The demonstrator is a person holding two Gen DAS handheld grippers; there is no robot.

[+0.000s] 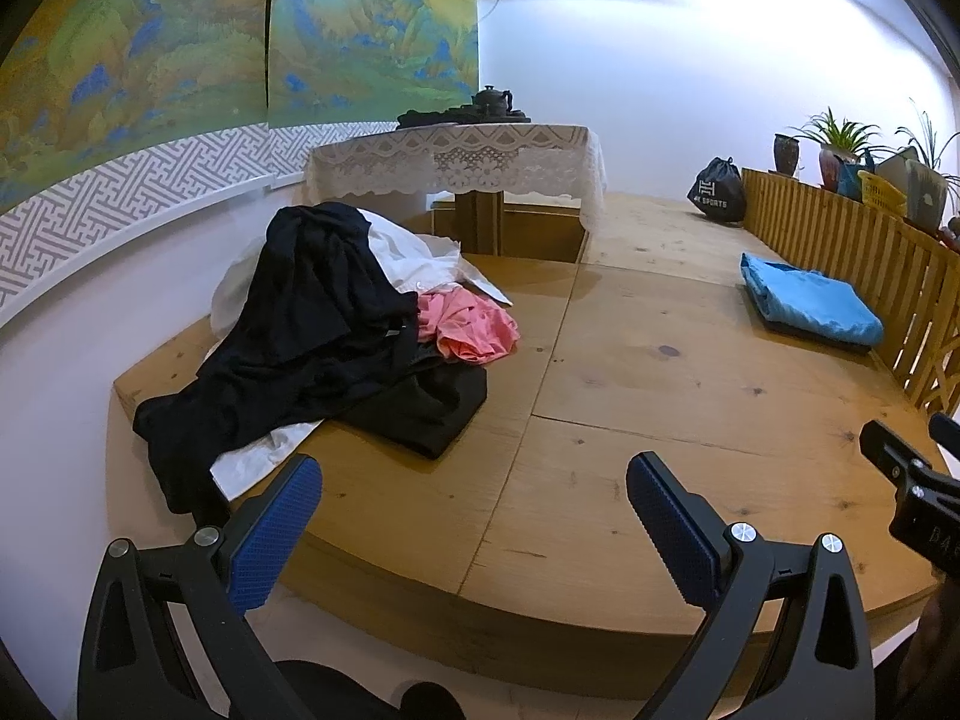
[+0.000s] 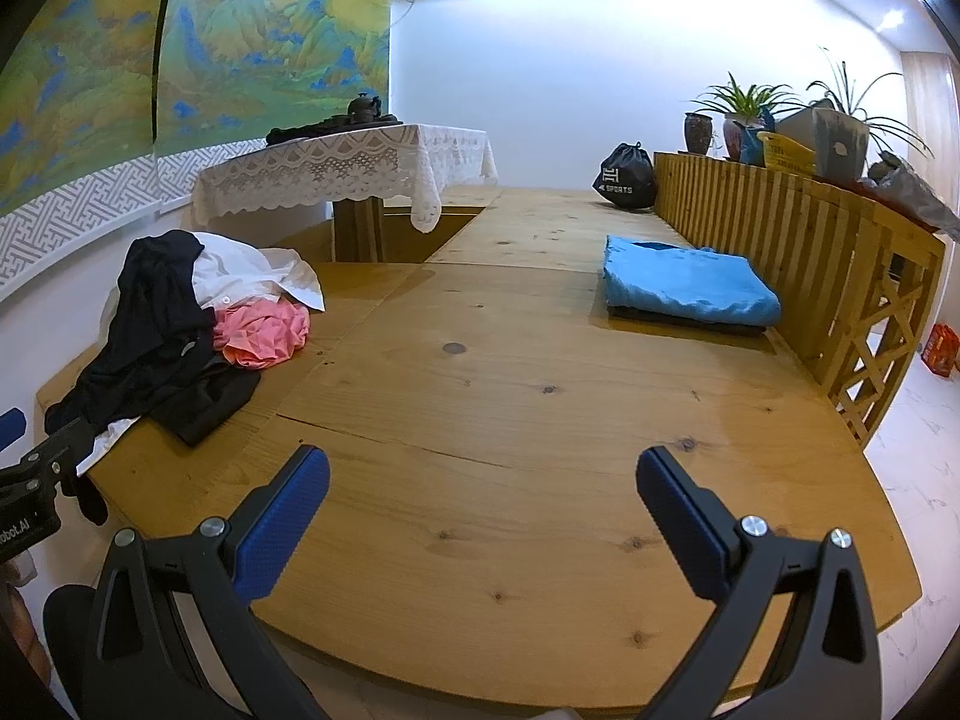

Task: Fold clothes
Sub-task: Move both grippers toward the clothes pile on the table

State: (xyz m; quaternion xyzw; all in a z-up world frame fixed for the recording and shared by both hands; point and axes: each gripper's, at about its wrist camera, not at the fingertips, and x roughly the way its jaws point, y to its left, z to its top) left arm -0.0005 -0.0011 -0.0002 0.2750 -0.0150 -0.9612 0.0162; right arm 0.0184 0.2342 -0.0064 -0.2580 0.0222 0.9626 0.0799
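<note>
A heap of unfolded clothes lies on the left of the wooden platform: black garments on top, a white shirt behind and under them, a pink garment at the right side. The same heap shows in the right wrist view, with the black garments, white shirt and pink garment. A folded blue garment rests on a dark folded piece by the slatted rail. My left gripper hangs open near the heap's front edge, empty. My right gripper is open over bare wood.
A low table with a lace cloth and a teapot stands at the back over a floor recess. A black sports bag sits at the far right. A wooden slatted rail with potted plants borders the right side.
</note>
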